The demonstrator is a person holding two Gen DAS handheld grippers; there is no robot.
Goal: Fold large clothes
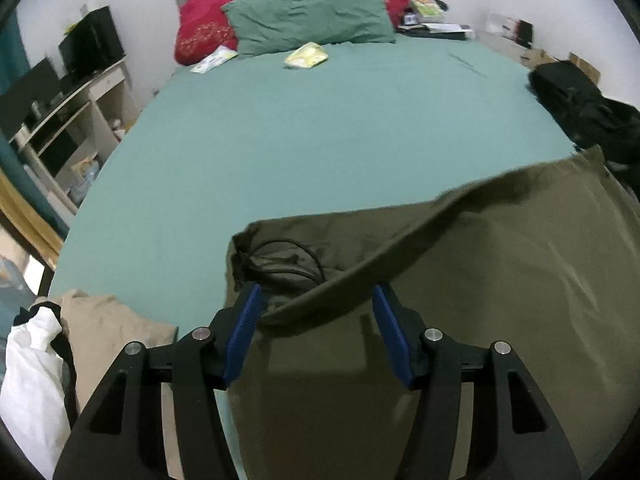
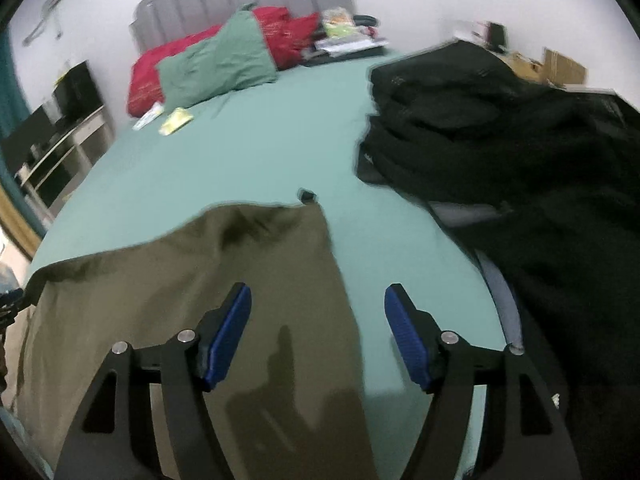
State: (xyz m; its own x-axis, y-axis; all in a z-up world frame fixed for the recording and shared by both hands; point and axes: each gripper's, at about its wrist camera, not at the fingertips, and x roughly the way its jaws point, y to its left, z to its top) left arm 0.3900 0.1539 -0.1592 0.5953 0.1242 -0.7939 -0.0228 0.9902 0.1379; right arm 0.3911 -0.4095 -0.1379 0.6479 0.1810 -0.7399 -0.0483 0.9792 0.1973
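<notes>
An olive-green garment (image 1: 460,288) lies on the teal bed sheet (image 1: 300,128) near the front edge. Its waist opening with a dark drawstring (image 1: 280,260) faces left, and an upper layer hangs folded over, its edge running diagonally. My left gripper (image 1: 316,304) is open, its blue pads either side of that folded edge, holding nothing. In the right wrist view the same garment (image 2: 224,280) lies flat below and to the left. My right gripper (image 2: 318,308) is open and empty above the garment's right edge and the sheet (image 2: 256,152).
A pile of black clothes (image 2: 520,152) covers the bed's right side, also seen in the left wrist view (image 1: 588,112). Beige and white clothes (image 1: 80,344) lie at the front left. Green and red pillows (image 1: 312,12) and small packets (image 1: 306,56) sit at the head. Shelves (image 1: 68,120) stand left.
</notes>
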